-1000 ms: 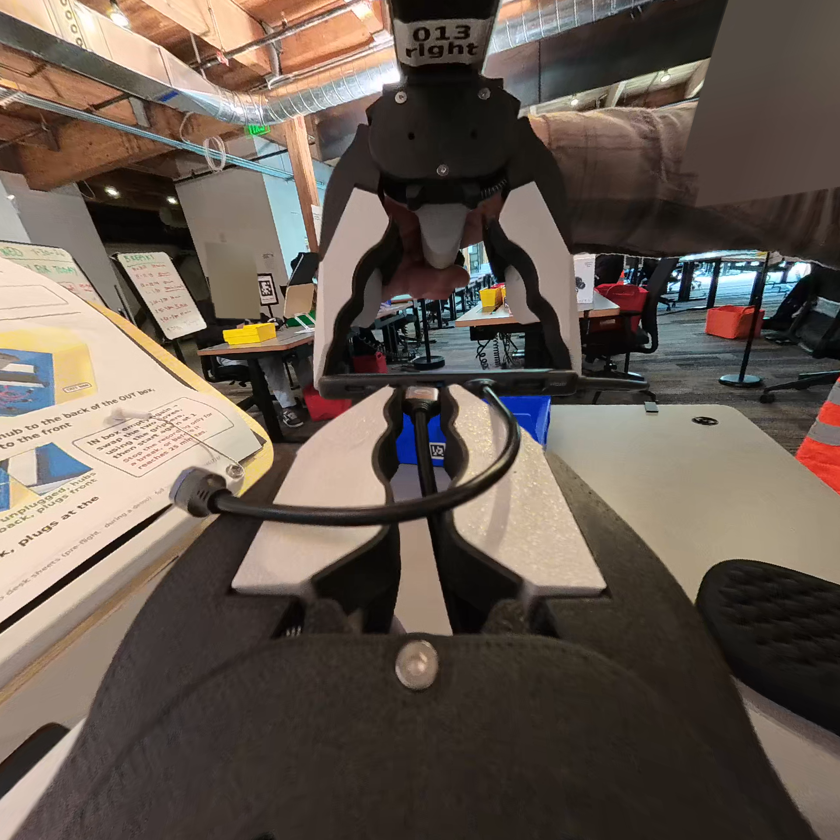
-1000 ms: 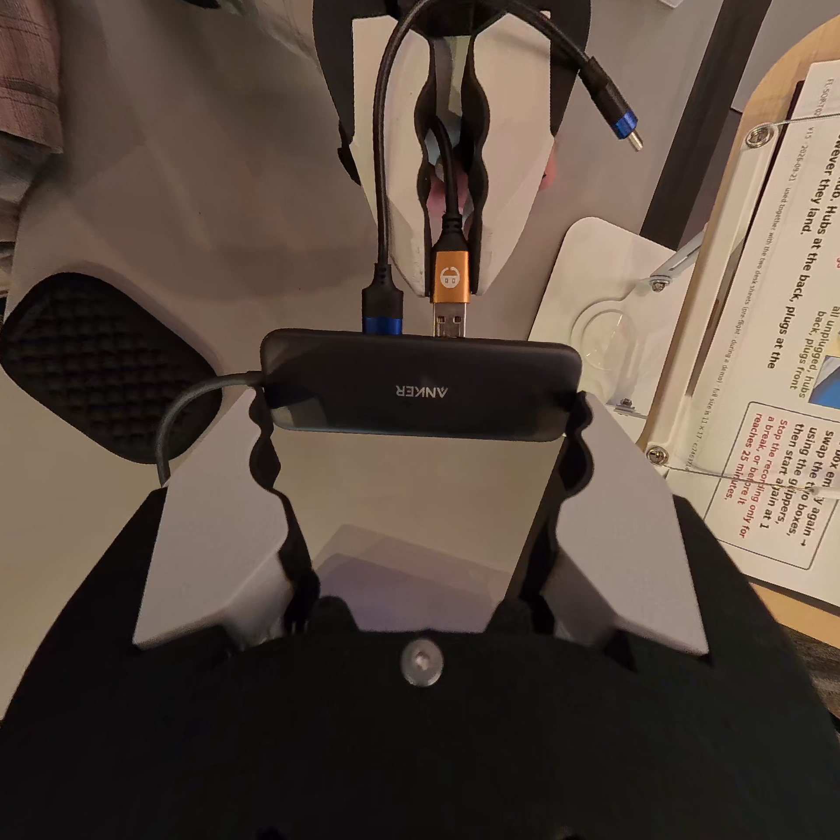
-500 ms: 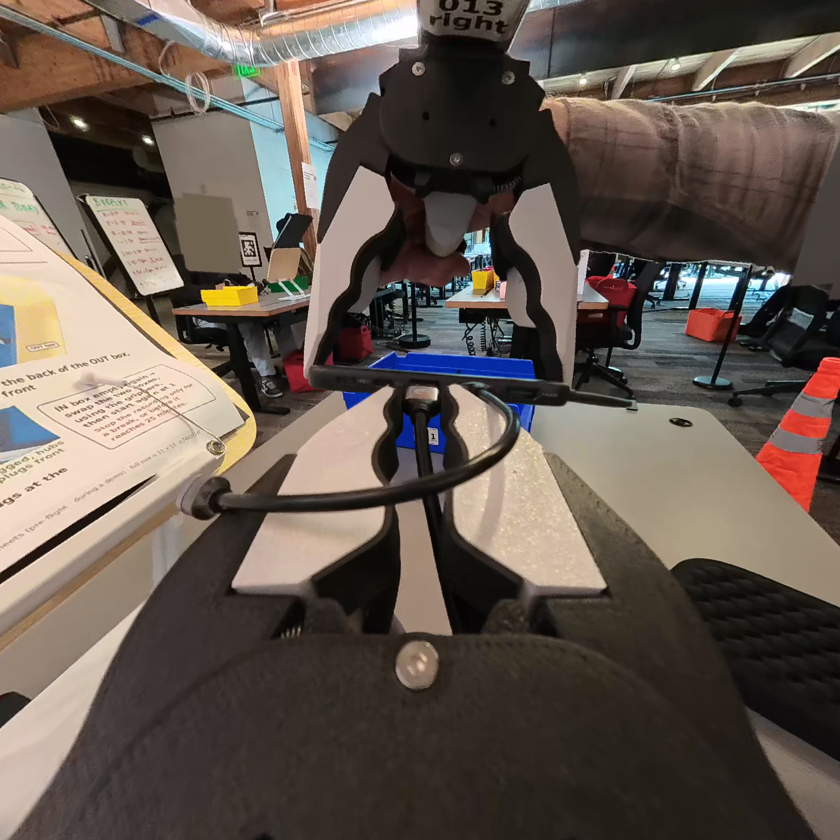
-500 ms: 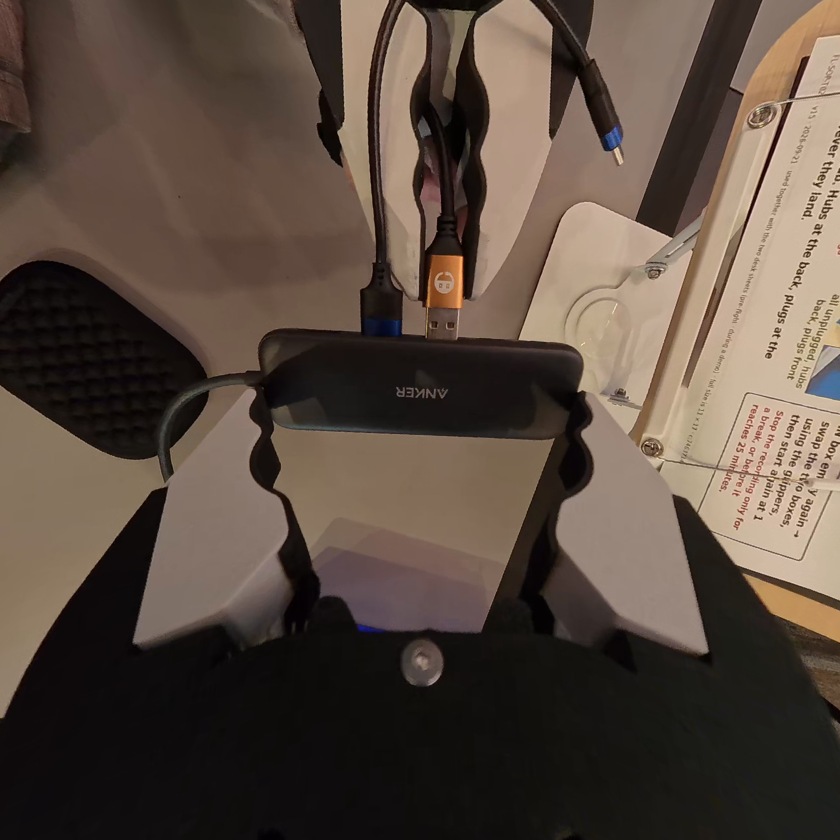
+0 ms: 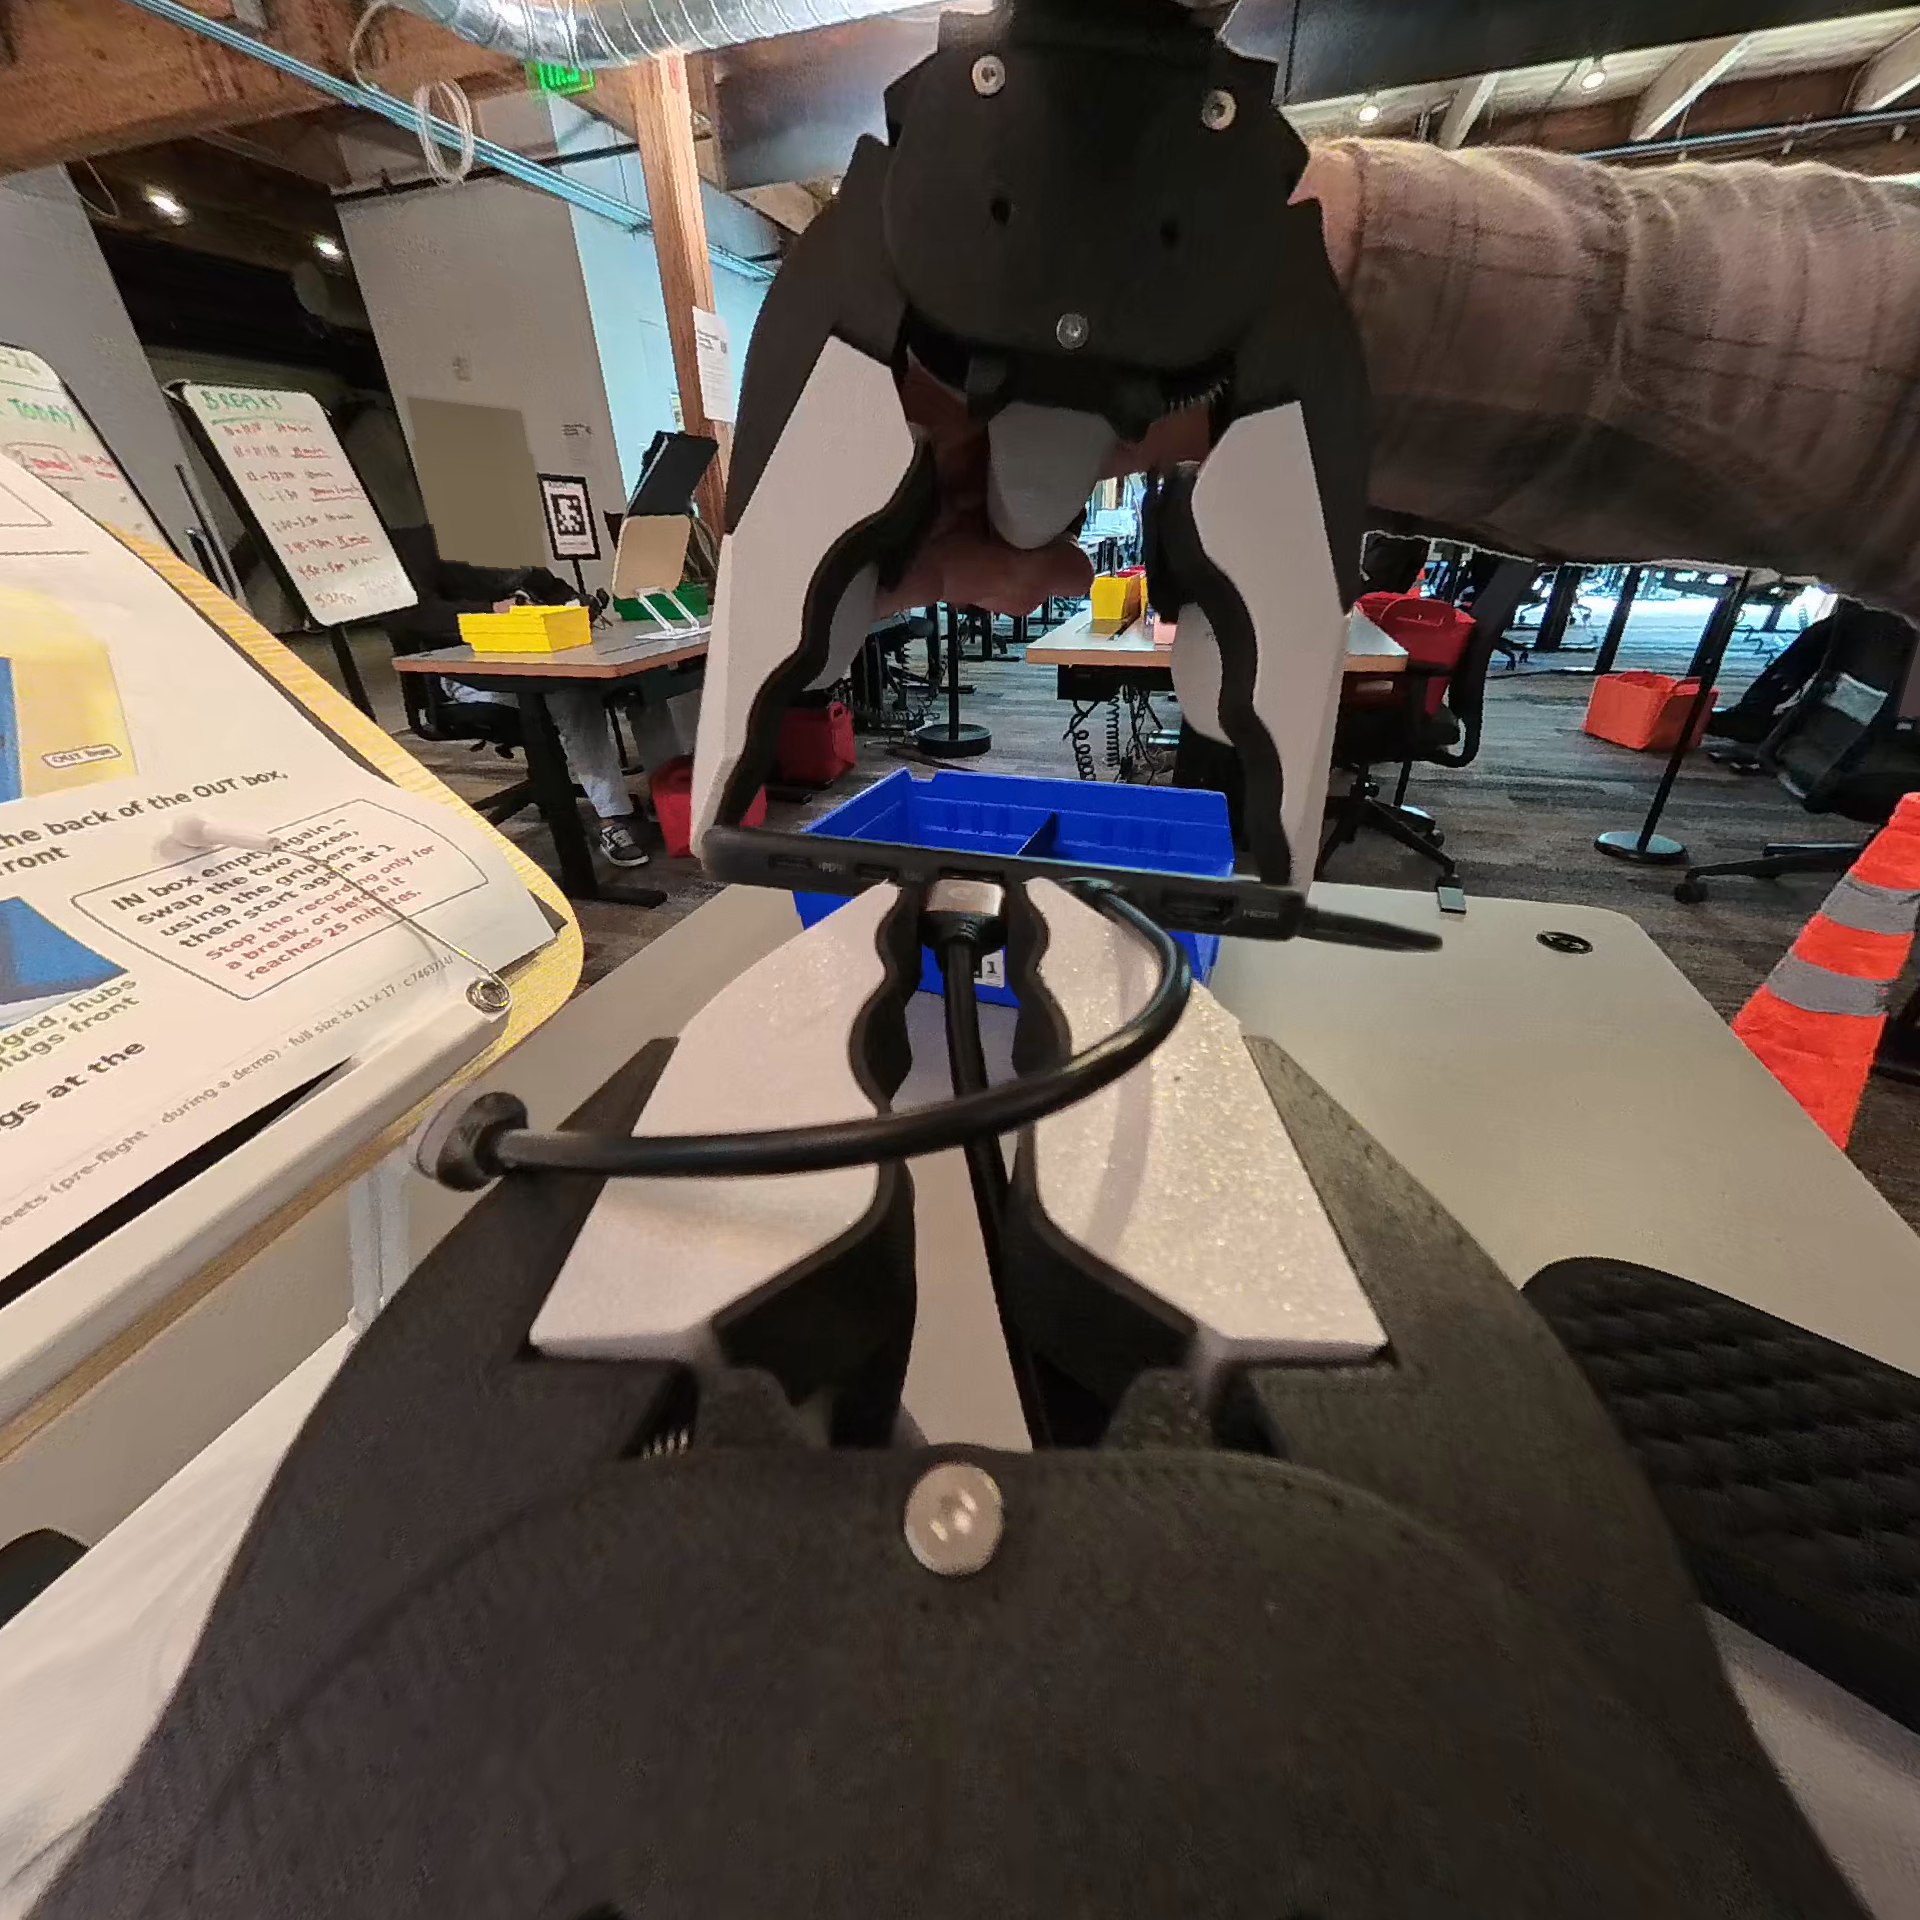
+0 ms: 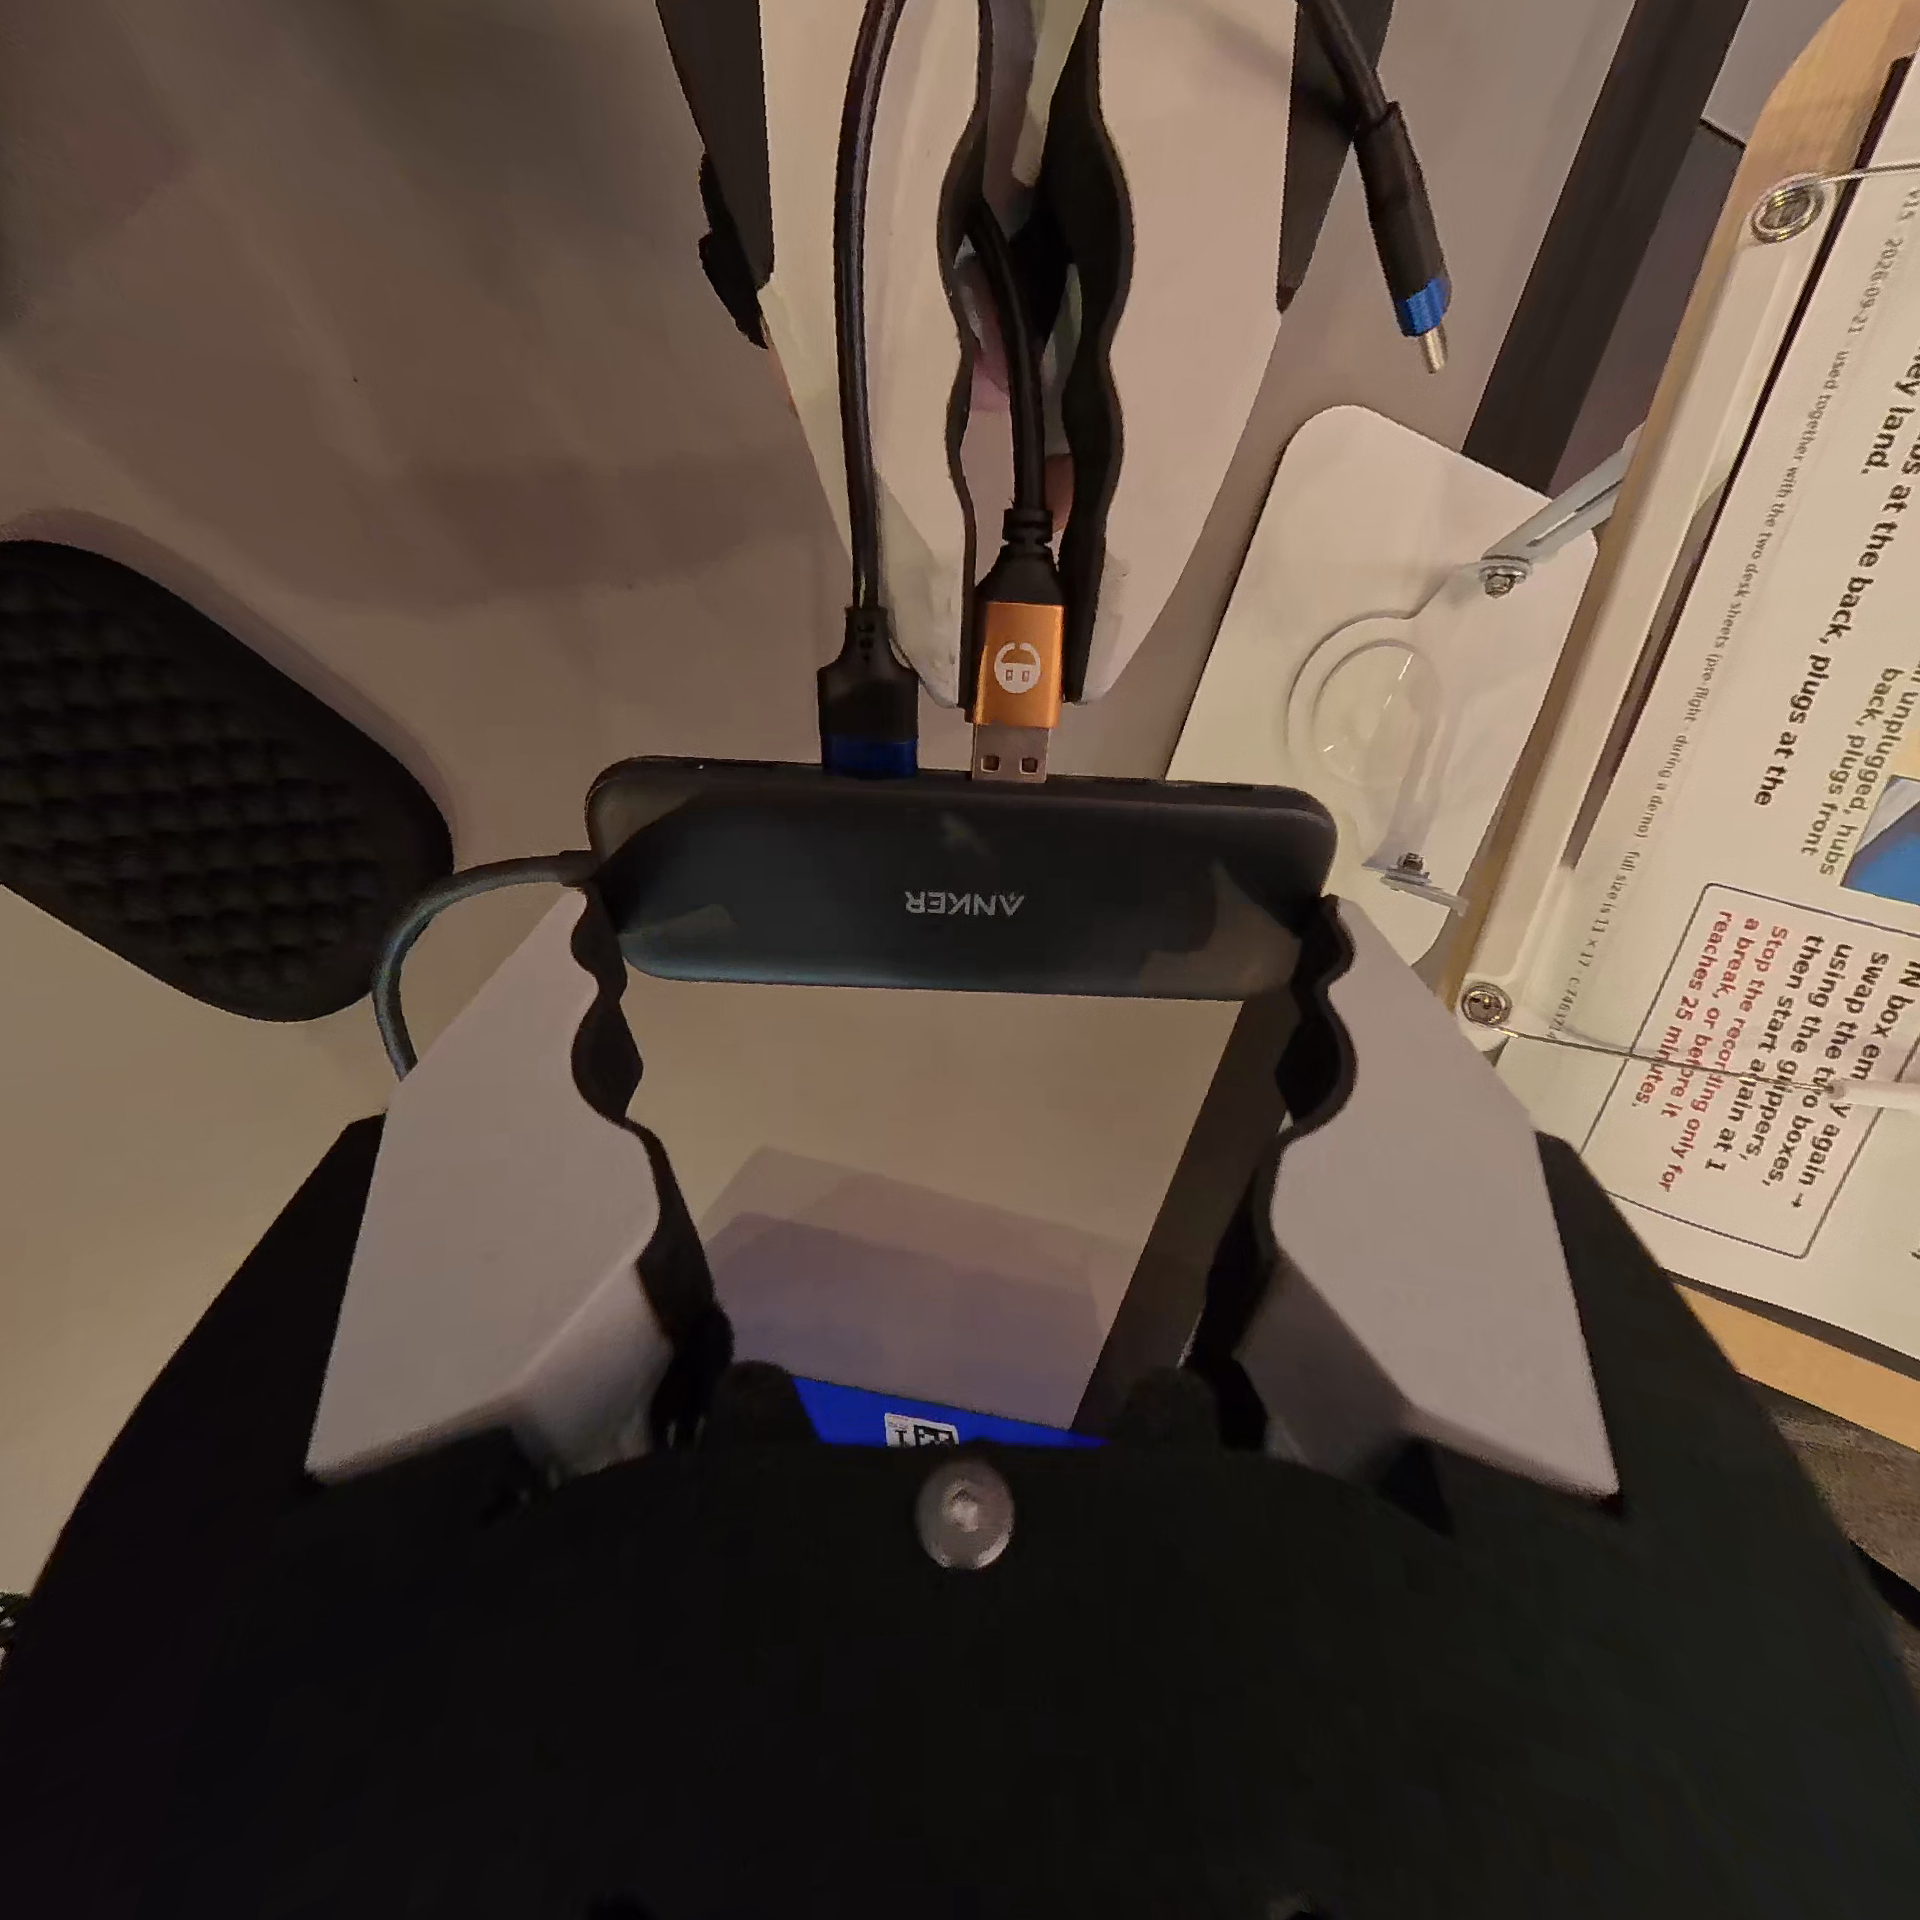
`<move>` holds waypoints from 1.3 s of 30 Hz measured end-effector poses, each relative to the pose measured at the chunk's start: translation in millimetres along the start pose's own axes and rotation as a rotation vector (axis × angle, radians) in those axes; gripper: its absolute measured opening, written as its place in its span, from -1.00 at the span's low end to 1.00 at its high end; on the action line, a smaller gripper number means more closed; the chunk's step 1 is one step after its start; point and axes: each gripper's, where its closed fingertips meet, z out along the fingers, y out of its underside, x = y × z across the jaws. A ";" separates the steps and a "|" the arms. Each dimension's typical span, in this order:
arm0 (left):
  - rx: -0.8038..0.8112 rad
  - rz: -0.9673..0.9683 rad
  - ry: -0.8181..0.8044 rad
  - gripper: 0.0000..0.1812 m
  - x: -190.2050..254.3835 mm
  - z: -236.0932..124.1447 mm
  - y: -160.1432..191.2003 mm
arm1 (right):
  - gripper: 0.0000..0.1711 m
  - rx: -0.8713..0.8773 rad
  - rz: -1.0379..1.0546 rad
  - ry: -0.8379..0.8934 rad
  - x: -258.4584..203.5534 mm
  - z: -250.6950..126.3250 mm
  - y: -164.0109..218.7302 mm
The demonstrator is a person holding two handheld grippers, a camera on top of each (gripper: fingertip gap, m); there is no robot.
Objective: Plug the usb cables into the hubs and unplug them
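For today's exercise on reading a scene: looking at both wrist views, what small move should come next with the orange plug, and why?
Probably push the left gripper straight toward the hub to seat the orange plug. Its metal tip is at the hub's edge with much of it exposed, so it looks not fully inserted. The right gripper clamps the hub by its ends, bracing it. The blue-collared plug beside it sits deeper.

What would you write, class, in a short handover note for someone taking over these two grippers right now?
Right gripper: shut on the dark hub, gripping it by its two ends, held in the air above the table.
Left gripper: shut on the orange-plug cable, just behind the plug.
Done: the blue-collared cable sits in a hub port; its free end hangs loose.
In progress: the orange plug's metal tip is at the hub's edge with much metal still showing, not seated.
Left: push it home, then unplug both. The blue bin stands behind.
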 end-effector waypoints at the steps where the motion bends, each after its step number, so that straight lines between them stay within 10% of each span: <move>1: -0.004 0.005 0.003 -0.83 0.9 0.2 0.2 | 0.47 -0.001 0.001 -0.003 -0.8 0.1 0.1; 39: -0.162 0.084 0.023 -0.83 6.1 -4.0 6.3 | 0.45 -0.062 -0.039 -0.026 -6.8 20.6 -2.1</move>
